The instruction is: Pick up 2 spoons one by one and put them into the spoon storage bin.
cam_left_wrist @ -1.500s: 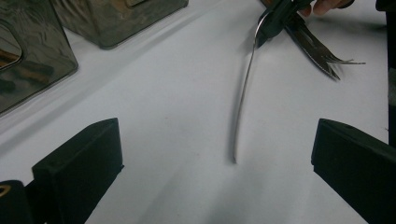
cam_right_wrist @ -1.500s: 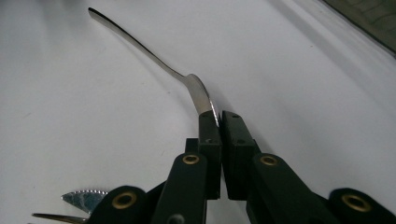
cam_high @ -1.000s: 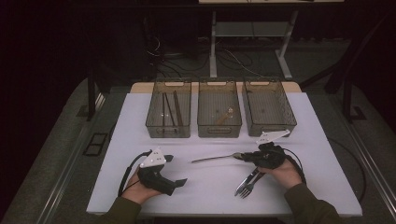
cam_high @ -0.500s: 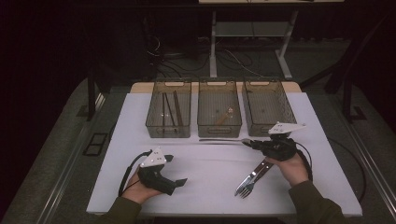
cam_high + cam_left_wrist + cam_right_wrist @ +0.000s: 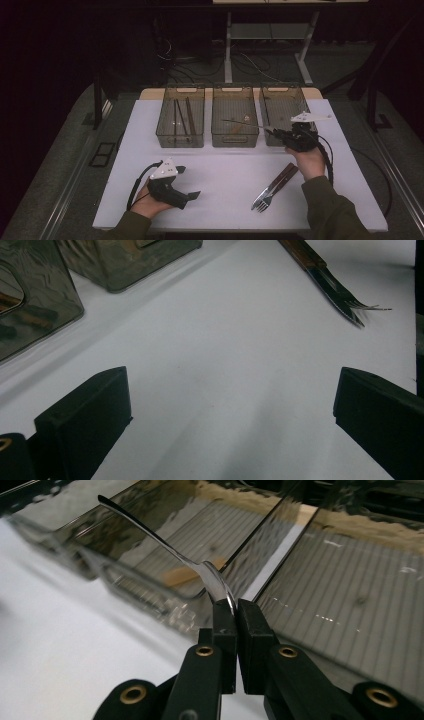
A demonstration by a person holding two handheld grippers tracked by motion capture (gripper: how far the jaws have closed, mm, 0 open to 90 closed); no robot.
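Observation:
My right gripper (image 5: 270, 131) is shut on the bowl end of a thin metal spoon (image 5: 245, 125) and holds it in the air at the front of the bins. The spoon's handle (image 5: 165, 545) points left over the middle bin (image 5: 235, 140); in the right gripper view the jaws (image 5: 235, 615) pinch the bowl. A wood-handled fork (image 5: 273, 187) lies on the white table just below the right hand. My left gripper (image 5: 188, 182) rests on the table at the front left, jaws wide apart (image 5: 230, 405) with nothing between them, and the fork's tines (image 5: 345, 297) lie ahead of it.
Three clear bins stand in a row at the back of the white table (image 5: 225, 170). The left bin (image 5: 180, 137) holds dark sticks, the middle one a small wooden-handled piece, and the right bin (image 5: 280, 107) sits behind the right gripper. Cables trail from both grippers.
The right gripper has lifted the spoon off the table and carried it up and away toward the bins. The fork stays where it lay. The left gripper has not moved.

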